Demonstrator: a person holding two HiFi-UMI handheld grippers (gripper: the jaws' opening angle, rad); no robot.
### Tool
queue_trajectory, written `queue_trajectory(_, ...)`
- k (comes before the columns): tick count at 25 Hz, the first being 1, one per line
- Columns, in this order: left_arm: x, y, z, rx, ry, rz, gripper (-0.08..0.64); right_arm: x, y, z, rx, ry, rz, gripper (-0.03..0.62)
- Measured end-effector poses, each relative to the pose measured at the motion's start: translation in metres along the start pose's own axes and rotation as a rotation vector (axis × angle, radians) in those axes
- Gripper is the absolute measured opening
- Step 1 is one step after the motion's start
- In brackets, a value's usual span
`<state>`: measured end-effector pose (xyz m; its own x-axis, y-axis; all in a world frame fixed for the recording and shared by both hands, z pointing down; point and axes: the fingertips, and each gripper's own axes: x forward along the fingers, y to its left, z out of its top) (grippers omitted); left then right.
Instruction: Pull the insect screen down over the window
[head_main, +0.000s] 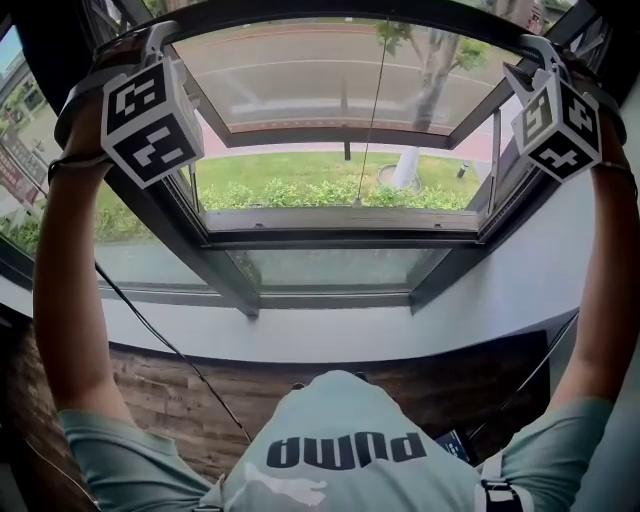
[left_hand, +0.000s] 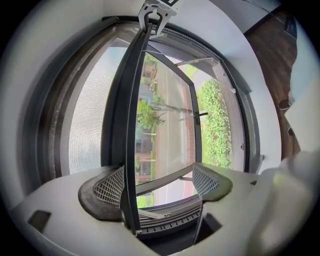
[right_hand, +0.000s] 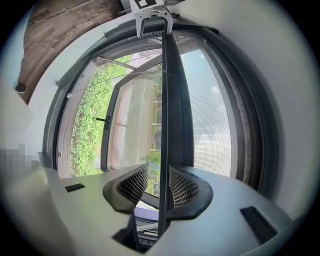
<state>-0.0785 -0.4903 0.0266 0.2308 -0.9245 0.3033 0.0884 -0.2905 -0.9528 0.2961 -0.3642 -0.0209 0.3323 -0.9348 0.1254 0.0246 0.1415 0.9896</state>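
The insect screen's dark bottom bar runs across the top of the window from one gripper to the other, with grey mesh behind it. My left gripper is raised at the window's upper left. Its jaws stand wide: the bar lies against the left pad and is well clear of the other. My right gripper is at the upper right. The bar passes between its jaws, touching the right pad, with a thin gap at the left pad. Mesh shows beside it.
An outward-opening glass sash stands propped open beyond the frame, and a thin cord hangs down its middle. Below are the grey sill and a wood-panelled wall. A black cable trails from the left arm.
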Motion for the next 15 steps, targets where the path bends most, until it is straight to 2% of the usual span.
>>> queue_trajectory(8, 0.016, -0.045, 0.001, 0.020, -0.004, -0.073, 0.414, 0.011, 0.044, 0.003, -0.017, 0.001, 0.083, 0.129)
queue_trajectory(15, 0.024, -0.070, 0.001, 0.024, 0.007, -0.080, 0.414, 0.015, 0.071, 0.005, 0.004, -0.011, 0.085, 0.129)
